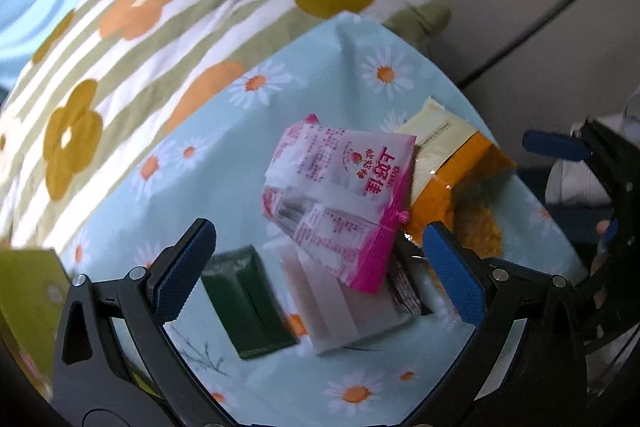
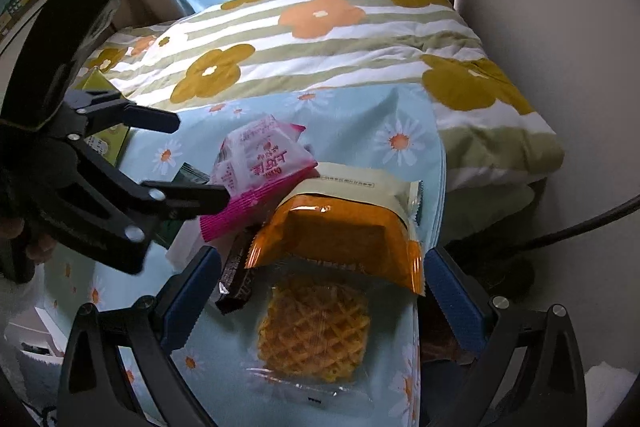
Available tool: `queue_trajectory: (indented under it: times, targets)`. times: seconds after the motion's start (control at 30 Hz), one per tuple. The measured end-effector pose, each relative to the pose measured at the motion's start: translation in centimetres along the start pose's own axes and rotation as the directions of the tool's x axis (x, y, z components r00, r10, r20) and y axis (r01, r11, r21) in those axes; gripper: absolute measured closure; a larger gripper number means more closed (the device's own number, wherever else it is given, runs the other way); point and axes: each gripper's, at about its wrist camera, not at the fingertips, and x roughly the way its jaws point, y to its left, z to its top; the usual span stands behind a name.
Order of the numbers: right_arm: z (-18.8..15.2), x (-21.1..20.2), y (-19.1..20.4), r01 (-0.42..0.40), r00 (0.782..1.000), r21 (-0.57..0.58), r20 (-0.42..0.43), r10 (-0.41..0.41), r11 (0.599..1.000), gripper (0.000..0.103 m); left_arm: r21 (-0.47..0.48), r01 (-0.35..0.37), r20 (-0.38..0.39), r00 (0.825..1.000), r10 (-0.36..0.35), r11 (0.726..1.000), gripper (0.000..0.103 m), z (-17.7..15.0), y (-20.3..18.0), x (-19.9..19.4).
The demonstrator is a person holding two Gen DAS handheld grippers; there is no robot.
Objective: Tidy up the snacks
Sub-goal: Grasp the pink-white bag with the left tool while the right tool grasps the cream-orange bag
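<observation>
On the daisy cloth (image 1: pixel 248 155) the snacks lie in one loose pile: pink pack (image 1: pixel 340 195) over waffle pack (image 2: pixel 340 239), green pack (image 1: pixel 244 303) beside. Both tools, left (image 1: pixel 320 267) and right (image 2: pixel 320 299), are wide open and empty. Sorting seems hardly begun.

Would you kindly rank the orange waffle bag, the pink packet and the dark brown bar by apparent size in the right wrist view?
1. Orange waffle bag, largest, though it lies nearest the camera, which flatters it.
2. Pink packet, clearly smaller, partly hidden by the orange bag.
3. Dark brown bar, smallest; one end is tucked under the bag.
</observation>
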Motion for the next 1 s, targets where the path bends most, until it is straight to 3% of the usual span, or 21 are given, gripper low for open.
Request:
queue_trajectory:
  times: [0.33,0.5,0.57,0.63,0.7,0.77,0.87,1.0]
  targets:
    - [0.8,2.3,-0.3,0.017,0.998,-0.011,-0.054,-0.018,1.0,0.002,0.126,0.023,-0.105,0.994,-0.01,0.992,0.001,1.9,-0.1,4.4]
    - [1.3,3.6,-0.6,0.014,0.997,-0.018,-0.072,-0.015,1.0,0.002,0.122,0.046,-0.118,0.992,-0.032,0.991,0.001,2.7,0.8,5.9]
    - [1.5,4.0,-0.7,0.013,0.997,-0.023,-0.077,-0.014,1.0,0.002,0.107,0.067,-0.117,0.992,-0.054,0.992,0.011,2.8,1.4,6.2]
    - [1.7,4.3,-0.7,0.012,0.997,-0.028,-0.082,-0.015,1.0,0.002,0.082,0.101,-0.119,0.989,-0.091,0.992,0.012,2.8,2.1,6.6]
    - [1.8,4.8,-0.7,0.01,0.996,-0.025,-0.092,-0.013,1.0,0.002,0.05,0.125,-0.111,0.987,-0.119,0.991,0.02,2.7,2.7,6.7]
    - [2.0,5.1,-0.7,0.015,0.995,-0.023,-0.095,-0.017,1.0,0.002,0.024,0.127,-0.107,0.986,-0.124,0.992,0.039,2.6,3.1,6.8]
    - [2.2,5.6,-0.7,0.016,0.995,-0.02,-0.099,-0.018,1.0,0.002,0.038,0.067,-0.09,0.994,-0.064,0.997,0.042,2.5,3.3,6.7]
    - [2.4,6.1,-0.6,0.018,0.994,-0.023,-0.107,-0.02,1.0,0.002,0.017,0.065,-0.07,0.996,-0.064,0.998,0.044,2.3,3.9,6.3]
